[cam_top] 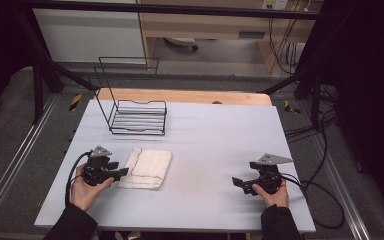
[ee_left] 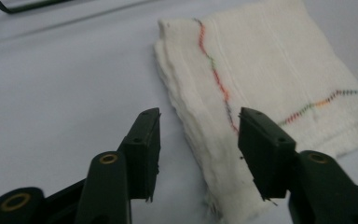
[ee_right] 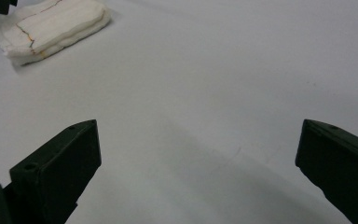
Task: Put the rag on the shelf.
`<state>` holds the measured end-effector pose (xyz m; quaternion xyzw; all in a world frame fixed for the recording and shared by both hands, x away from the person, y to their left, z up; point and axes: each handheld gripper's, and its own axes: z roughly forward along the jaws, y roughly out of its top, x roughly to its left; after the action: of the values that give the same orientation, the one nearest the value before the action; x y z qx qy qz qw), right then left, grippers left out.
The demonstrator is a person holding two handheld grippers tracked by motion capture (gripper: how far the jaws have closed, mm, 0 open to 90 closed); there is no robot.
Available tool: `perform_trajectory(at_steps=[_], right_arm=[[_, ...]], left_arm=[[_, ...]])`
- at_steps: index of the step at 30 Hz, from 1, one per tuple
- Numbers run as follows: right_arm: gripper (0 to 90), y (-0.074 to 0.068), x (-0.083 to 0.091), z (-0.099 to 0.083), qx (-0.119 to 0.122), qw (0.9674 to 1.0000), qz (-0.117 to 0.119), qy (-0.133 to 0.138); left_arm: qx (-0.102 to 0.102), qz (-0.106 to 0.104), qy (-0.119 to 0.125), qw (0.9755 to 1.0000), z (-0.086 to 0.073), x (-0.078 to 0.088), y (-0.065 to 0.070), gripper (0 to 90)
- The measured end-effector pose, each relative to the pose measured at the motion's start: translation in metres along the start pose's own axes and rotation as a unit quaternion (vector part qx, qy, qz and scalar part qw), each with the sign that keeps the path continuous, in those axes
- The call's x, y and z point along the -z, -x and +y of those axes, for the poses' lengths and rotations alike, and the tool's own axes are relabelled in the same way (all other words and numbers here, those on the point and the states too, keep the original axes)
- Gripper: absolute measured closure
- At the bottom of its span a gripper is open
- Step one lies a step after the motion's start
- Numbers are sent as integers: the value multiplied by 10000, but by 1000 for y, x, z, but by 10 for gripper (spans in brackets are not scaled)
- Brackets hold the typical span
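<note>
**A:** White cotton, is that what lies on the surface?

**B:** Yes. A folded white cloth (cam_top: 145, 168), stitched with thin multicoloured lines, lies flat on the pale grey surface (cam_top: 205, 145), toward its near left part. In the left gripper view, its layered folded edge faces the camera.

**A:** Where is the left gripper?

**B:** The left gripper (cam_top: 121, 172), held in the person's left hand (cam_top: 86, 187), sits just beside the cloth's left edge. Its jaws stand apart, released. In the left gripper view, one jaw is over bare surface and the other is over the cloth's near corner, so the folded edge lies between them. The pads do not press on the fabric.

**A:** And the right gripper?

**B:** The right gripper (cam_top: 238, 183) is in the person's right hand (cam_top: 275, 196), well apart from the cloth, over the near right part of the surface. Its jaws are spread wide, with bare surface between them. In the right gripper view, the cloth shows far off at the top left.

**A:** Anything else on the surface?

**B:** A black wire rack (cam_top: 135, 105) stands at the far left, well behind the cloth.
</note>
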<state>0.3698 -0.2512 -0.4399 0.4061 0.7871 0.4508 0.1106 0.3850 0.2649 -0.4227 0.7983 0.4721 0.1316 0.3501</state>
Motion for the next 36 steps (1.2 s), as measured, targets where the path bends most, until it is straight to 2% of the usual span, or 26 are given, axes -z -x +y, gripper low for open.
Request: perform_trajectory(at_steps=[2,4,5,8,10,15,18,20,22,29,36], right_arm=[[6,0,0,0,-1,10000,-3,1],[6,0,0,0,-3,10000,-6,-3],[6,0,0,0,7,10000,-7,4],[6,0,-1,0,19,10000,-13,-4],[6,0,-1,0,18,10000,-17,-13],[6,0,-2,0,1,10000,-6,-37],[6,0,-2,0,-1,10000,-3,-42],[6,0,-2,0,-2,10000,-4,-41],[6,0,-2,0,-7,10000,-6,-40],[6,0,-3,0,-10,10000,10,-44],[6,1,-3,0,4,10000,33,-32]], left_arm=[[-35,31,61,10000,7,-1,-4,372],[-11,65,135,9999,15,-4,-7,348],[-2,77,144,9999,18,-6,-9,300],[106,58,146,9998,28,-14,-16,292],[109,100,143,9998,33,-22,-20,292],[187,70,101,9998,38,-40,-25,308],[251,76,65,9996,39,-51,-27,373],[280,50,59,9996,39,-54,-27,384],[285,21,18,9996,38,-57,-28,434],[347,-120,18,9993,38,-62,-27,532],[314,-190,15,9993,39,-64,-24,630]])
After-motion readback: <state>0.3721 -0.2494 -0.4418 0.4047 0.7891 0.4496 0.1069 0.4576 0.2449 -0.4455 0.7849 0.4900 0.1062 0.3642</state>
